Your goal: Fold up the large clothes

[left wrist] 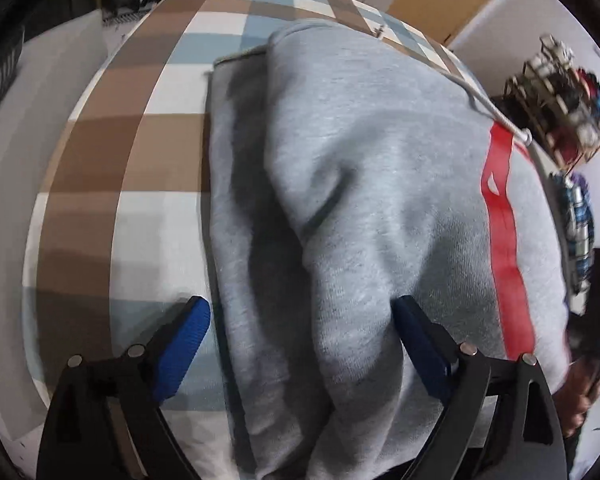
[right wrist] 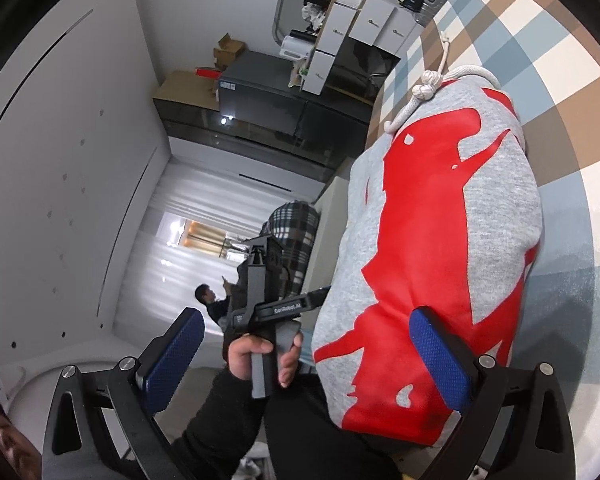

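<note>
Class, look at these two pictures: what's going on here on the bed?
A person with a gripper in each hand is folding a grey hoodie with a red print on a checked bedspread. The hoodie lies bunched and partly folded. The left gripper stands open, a fold of grey cloth between its pads but not pinched. The right gripper is open too, beside the print. A hand holds the left gripper's handle.

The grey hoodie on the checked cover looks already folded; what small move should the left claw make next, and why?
Probably lift the left claw straight up and away. Its jaws stand wide, with the pads not pressing the grey hoodie, which lies as a folded bundle on the checked cover. Nothing seems held, so lifting should not disturb the fold.
</note>
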`<state>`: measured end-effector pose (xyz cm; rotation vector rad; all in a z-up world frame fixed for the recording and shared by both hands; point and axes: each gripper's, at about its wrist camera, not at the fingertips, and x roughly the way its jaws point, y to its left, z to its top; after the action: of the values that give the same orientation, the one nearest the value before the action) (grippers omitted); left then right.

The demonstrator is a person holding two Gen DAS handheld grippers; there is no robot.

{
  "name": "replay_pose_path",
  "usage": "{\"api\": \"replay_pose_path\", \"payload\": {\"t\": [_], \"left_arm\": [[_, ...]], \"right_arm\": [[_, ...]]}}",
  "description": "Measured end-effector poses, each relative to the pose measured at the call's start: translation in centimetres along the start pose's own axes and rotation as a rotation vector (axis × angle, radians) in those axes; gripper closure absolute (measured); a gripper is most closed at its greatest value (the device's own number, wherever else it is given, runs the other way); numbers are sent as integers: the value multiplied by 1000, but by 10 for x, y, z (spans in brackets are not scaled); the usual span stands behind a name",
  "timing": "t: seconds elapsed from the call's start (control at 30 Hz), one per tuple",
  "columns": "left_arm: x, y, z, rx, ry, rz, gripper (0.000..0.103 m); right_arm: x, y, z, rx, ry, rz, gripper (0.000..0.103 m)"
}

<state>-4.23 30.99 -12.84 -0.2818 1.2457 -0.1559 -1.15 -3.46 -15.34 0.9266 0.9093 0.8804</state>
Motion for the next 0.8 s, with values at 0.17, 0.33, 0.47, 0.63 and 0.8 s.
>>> {"api": "replay_pose_path", "payload": {"t": [0.17, 0.33, 0.47, 0.63, 0.8], "left_arm": [[-12, 8, 13, -3, 11, -46, 12], [-2, 39, 41, -113, 122, -238, 12], [19, 51, 48, -139, 202, -288, 11], [22, 67, 57, -155, 199, -380, 3], [27, 58, 60, -86, 229, -406, 2]], "right_arm": [[-6, -5, 0, 29, -7, 23, 0], [-19, -6, 3, 65, -51, -17, 0], [-31, -7, 3, 54, -96, -44, 0], [-26, -14, 2, 62, -83, -141, 0], [-17, -16, 3, 57, -61, -199, 0]]}}
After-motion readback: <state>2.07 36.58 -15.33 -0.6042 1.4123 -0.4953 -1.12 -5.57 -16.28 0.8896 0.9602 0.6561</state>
